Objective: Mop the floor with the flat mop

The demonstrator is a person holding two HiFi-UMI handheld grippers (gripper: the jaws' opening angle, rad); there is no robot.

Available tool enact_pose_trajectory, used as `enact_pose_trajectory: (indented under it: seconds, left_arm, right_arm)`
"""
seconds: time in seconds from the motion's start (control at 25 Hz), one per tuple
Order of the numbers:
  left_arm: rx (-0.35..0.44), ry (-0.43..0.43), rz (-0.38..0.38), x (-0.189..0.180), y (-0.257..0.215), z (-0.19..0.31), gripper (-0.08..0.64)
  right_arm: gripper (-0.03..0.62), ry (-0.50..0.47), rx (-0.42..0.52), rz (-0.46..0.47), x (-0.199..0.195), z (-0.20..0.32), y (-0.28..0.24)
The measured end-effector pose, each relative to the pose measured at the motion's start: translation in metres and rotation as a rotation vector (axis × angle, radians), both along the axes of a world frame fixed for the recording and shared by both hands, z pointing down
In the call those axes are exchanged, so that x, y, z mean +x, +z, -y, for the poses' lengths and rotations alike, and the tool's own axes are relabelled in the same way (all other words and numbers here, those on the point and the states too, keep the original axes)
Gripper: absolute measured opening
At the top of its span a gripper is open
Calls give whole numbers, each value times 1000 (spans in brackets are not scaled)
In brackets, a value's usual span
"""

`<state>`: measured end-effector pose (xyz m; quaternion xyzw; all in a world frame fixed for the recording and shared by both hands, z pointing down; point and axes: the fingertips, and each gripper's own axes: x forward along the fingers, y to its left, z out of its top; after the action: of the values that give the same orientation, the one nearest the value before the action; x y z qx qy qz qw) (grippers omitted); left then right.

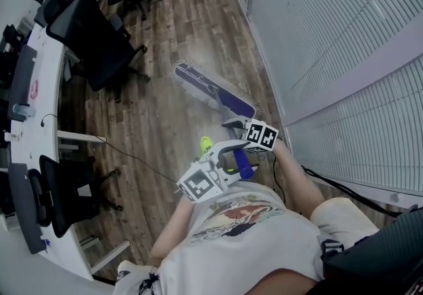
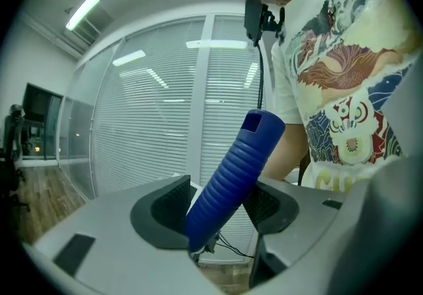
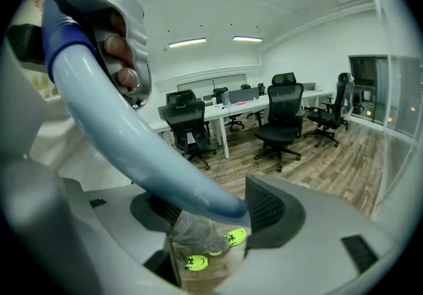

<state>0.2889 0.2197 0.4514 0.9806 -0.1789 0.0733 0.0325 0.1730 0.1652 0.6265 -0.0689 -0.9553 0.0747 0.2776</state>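
Observation:
The flat mop's purple head (image 1: 215, 90) lies on the wood floor by the window wall. Its pale blue pole (image 3: 132, 135) runs up toward me and ends in a ribbed blue grip (image 2: 234, 168). My left gripper (image 2: 218, 204) is shut on that blue grip, near my chest (image 1: 231, 160). My right gripper (image 3: 211, 211) is shut on the pole lower down, ahead of the left one (image 1: 236, 126). In the head view both grippers hide most of the pole.
A long white desk (image 1: 36, 75) with black office chairs (image 1: 99, 42) runs along the left. Window blinds (image 1: 344, 55) and their sill line the right. A thin cable (image 1: 132, 155) crosses the floor. My yellow-green shoes (image 3: 215, 251) stand below the grippers.

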Motion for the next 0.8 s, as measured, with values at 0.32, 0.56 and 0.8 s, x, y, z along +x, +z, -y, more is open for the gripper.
enact_pose_trajectory:
  seconds: [0.32,0.56,0.8]
  left_arm:
    - [34,-3,-38,-37,-9,78,219]
    - [45,0,-66,-74,-20,151,220]
    - [66,1,-98,-115,-36,234,219]
  right_arm:
    - [247,21,-19,15,-34,76,-8]
    - [247,15,-23,-5,-68,146,-15]
    - [247,51,-30,23,-107,229,-30]
